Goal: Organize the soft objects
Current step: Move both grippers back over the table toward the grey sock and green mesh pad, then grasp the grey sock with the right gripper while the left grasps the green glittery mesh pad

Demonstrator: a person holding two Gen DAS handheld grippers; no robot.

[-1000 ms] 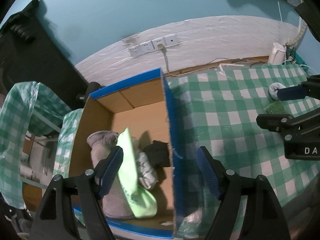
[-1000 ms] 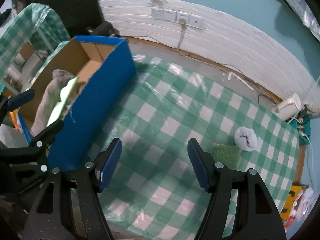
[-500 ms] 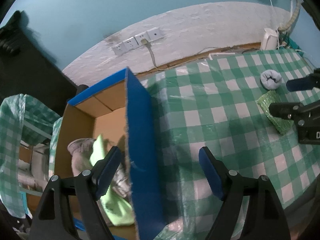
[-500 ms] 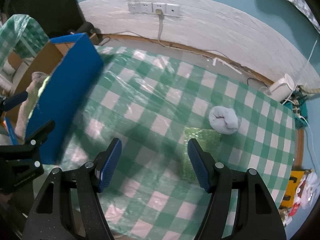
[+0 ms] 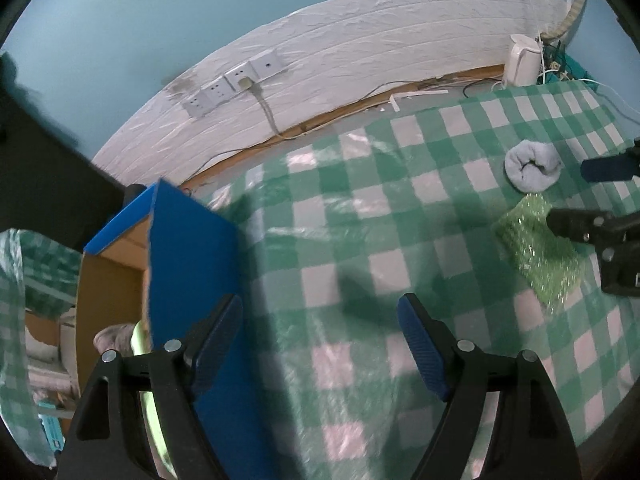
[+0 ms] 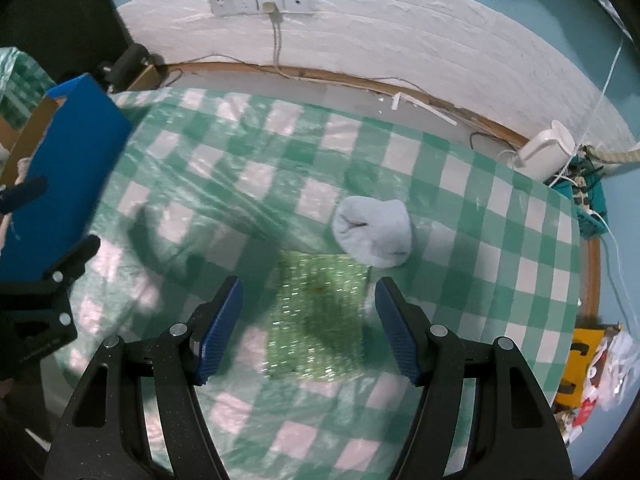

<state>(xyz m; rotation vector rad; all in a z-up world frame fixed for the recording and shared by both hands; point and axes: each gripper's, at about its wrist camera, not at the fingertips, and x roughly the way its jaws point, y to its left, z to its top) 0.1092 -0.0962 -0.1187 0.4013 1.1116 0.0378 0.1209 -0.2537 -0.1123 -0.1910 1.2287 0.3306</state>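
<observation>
A green sparkly sponge cloth (image 6: 316,316) lies on the checked tablecloth (image 6: 248,184), between the fingers of my open right gripper (image 6: 308,332), which hovers over it. A rolled pale blue sock (image 6: 374,232) lies just beyond it. Both show in the left wrist view, cloth (image 5: 536,256) and sock (image 5: 532,170), at the right. My left gripper (image 5: 320,344) is open and empty beside the blue cardboard box (image 5: 192,264), which holds a grey boot (image 5: 116,334) and a lime green item (image 5: 140,344).
The box (image 6: 64,168) stands at the table's left edge. Wall sockets (image 6: 260,2) with a cable sit on the white wall behind. A white kettle (image 6: 544,152) and a power strip with wires stand at the far right corner.
Both grippers have swung right, away from the box. The right gripper has come over the green cloth, now between its fingers. The left now looks past the box's blue wall.
</observation>
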